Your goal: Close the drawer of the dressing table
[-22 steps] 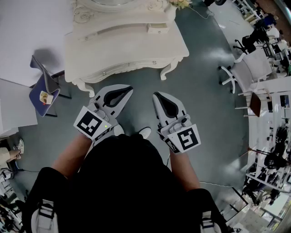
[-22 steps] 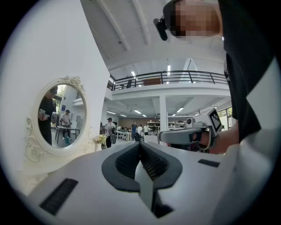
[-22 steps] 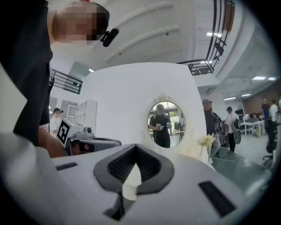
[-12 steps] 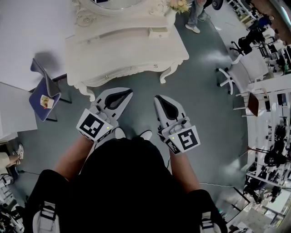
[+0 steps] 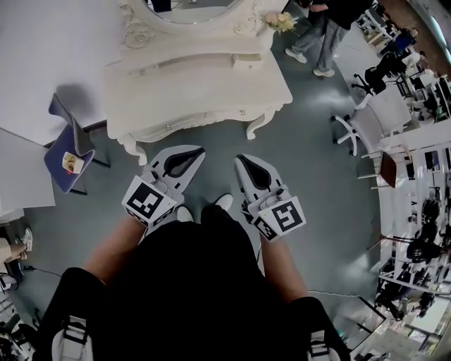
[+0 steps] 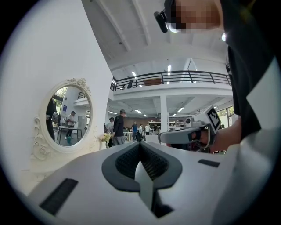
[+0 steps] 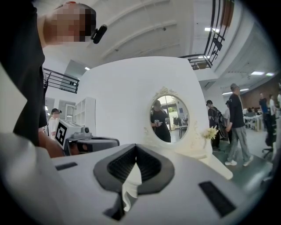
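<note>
- Overhead, head view: a white carved dressing table (image 5: 197,84) stands on the grey floor (image 5: 310,169) ahead of the person, well apart from both grippers. An oval mirror (image 5: 187,5) rises at its back, with flowers (image 5: 280,21) at its right rear corner.
- Same view: the front drawers (image 5: 204,118) face the person; whether any stands out cannot be told.
- Same view: a blue chair (image 5: 65,151) is left of the table and a white office chair (image 5: 366,116) is right of it.
- Same view: the left gripper (image 5: 199,150) and right gripper (image 5: 237,158) are held level, side by side, tips toward the table.
- Left gripper view: the jaws are clenched tip to tip with nothing between them. The mirror is ahead at left and the right gripper alongside at right.
- Right gripper view: the jaws are pressed together and empty. The mirror and flowers are ahead, and a bystander (image 7: 237,127) stands beyond them at right.
</note>
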`<control>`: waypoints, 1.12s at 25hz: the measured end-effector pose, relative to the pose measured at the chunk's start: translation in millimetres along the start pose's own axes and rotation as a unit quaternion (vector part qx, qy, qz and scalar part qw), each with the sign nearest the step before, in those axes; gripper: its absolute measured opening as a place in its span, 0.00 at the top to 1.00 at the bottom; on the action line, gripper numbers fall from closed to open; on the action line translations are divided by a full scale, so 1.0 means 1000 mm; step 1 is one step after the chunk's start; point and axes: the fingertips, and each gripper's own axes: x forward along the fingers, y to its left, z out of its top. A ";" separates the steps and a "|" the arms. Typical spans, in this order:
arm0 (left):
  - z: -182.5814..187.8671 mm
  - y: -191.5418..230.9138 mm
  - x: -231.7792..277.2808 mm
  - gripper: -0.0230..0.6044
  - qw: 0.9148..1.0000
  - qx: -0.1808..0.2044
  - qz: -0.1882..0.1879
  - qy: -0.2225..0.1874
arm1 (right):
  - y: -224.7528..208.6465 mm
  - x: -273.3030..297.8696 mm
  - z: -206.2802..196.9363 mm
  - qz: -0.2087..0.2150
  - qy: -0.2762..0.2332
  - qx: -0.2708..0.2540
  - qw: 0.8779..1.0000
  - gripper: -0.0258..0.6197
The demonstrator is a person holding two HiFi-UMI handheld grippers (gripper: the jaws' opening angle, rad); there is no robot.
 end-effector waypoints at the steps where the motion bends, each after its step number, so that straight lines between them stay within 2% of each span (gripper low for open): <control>1: 0.000 0.001 0.001 0.97 1.000 -0.001 0.001 0.000 | -0.001 0.002 0.000 0.000 0.000 -0.001 1.000 0.96; 5: -0.004 0.005 0.006 0.97 1.000 -0.004 0.004 0.002 | -0.006 0.007 -0.004 0.000 0.002 0.000 1.000 0.96; 12: -0.007 0.018 0.039 0.97 1.000 0.000 0.003 0.012 | -0.040 0.018 -0.008 0.002 0.006 -0.002 1.000 0.96; 17: 0.000 0.027 0.075 0.97 1.000 0.008 0.007 0.013 | -0.074 0.027 -0.001 0.014 0.003 0.003 1.000 0.96; 28: -0.006 0.047 0.165 0.97 0.999 -0.012 0.010 0.029 | -0.159 0.042 0.006 0.028 0.002 -0.009 1.000 0.96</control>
